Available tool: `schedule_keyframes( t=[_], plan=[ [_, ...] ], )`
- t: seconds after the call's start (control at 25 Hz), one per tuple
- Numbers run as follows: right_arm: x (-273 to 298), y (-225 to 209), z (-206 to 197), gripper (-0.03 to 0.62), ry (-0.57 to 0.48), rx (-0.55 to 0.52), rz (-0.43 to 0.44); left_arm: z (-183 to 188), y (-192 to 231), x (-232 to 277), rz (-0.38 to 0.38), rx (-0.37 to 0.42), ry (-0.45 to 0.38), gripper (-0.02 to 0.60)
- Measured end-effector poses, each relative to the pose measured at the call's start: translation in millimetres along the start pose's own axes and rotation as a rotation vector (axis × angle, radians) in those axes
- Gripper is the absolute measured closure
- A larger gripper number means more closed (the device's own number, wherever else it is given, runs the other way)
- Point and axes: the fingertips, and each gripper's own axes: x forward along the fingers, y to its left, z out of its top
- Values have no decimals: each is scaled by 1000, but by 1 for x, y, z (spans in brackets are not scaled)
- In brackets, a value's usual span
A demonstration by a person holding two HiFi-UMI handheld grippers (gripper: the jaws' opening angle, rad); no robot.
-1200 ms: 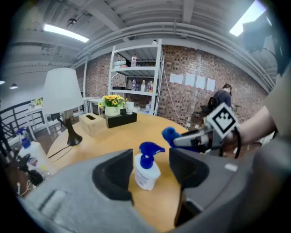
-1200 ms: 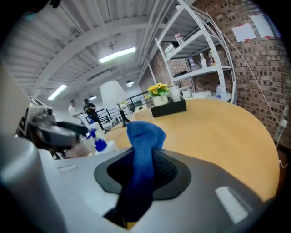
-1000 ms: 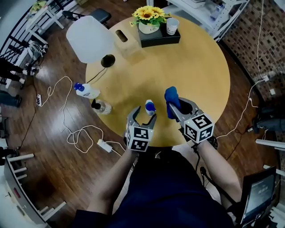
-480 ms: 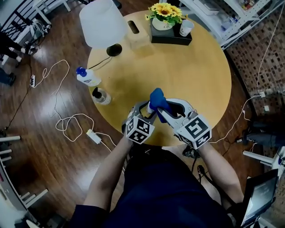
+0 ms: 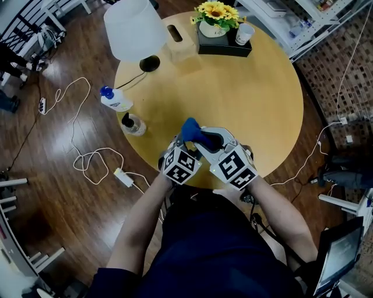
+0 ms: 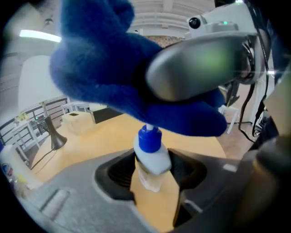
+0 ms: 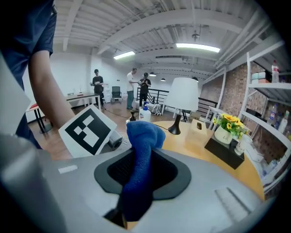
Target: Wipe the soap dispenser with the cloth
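In the left gripper view a small soap dispenser point(image 6: 150, 159) with a blue cap stands upright between the pads of my left gripper point(image 6: 152, 175). Those jaws are closing and press on its sides. The blue cloth point(image 6: 113, 77) hangs right over the cap, held by my right gripper point(image 7: 138, 179), whose jaws are shut on it. In the head view both grippers meet near the round table's front edge. There the cloth point(image 5: 192, 130) covers the dispenser and the tips of the left gripper point(image 5: 187, 143) and right gripper point(image 5: 201, 138).
On the yellow round table point(image 5: 256, 99) stand a white lamp point(image 5: 134, 28), a tissue box point(image 5: 178, 42), a black tray with sunflowers point(image 5: 217, 14) and a cup point(image 5: 243, 35) at the far side. Two bottles point(image 5: 115, 100) sit by the left rim. Cables lie on the floor point(image 5: 93, 163).
My right gripper has swung left and rolled, bringing the cloth over the dispenser. The left jaws have closed in on the dispenser.
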Motion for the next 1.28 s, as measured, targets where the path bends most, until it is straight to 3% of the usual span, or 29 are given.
schedule_keyframes(
  t=[0.24,0.52,0.6,0.72,0.8,0.88,1.0,1.28],
  plan=[
    [-7,-37,-21,494,-48,222,-53,1,1,1,-2,-4,2,359],
    [-13,-60,-41,494,-14,277,-112,0,-2,1,-26,10,10,359],
    [-21,-56,-29,494,-50,261,-100,-1,-3,1,-49,29,13,359],
    [-27,-17,11,493,-132,123,23,-1,-4,0,-101,70,20,359],
    [-20,8,18,493,-119,11,88,-2,-6,-1,-142,103,31,359],
    [-11,13,10,493,-66,-57,82,-4,-7,-2,-182,137,46,359],
    [-7,1,-6,493,-50,-21,42,-5,-9,-4,-217,164,63,362],
    [-13,-37,-26,494,-68,116,-37,-6,-8,-4,-211,157,64,362]
  ],
)
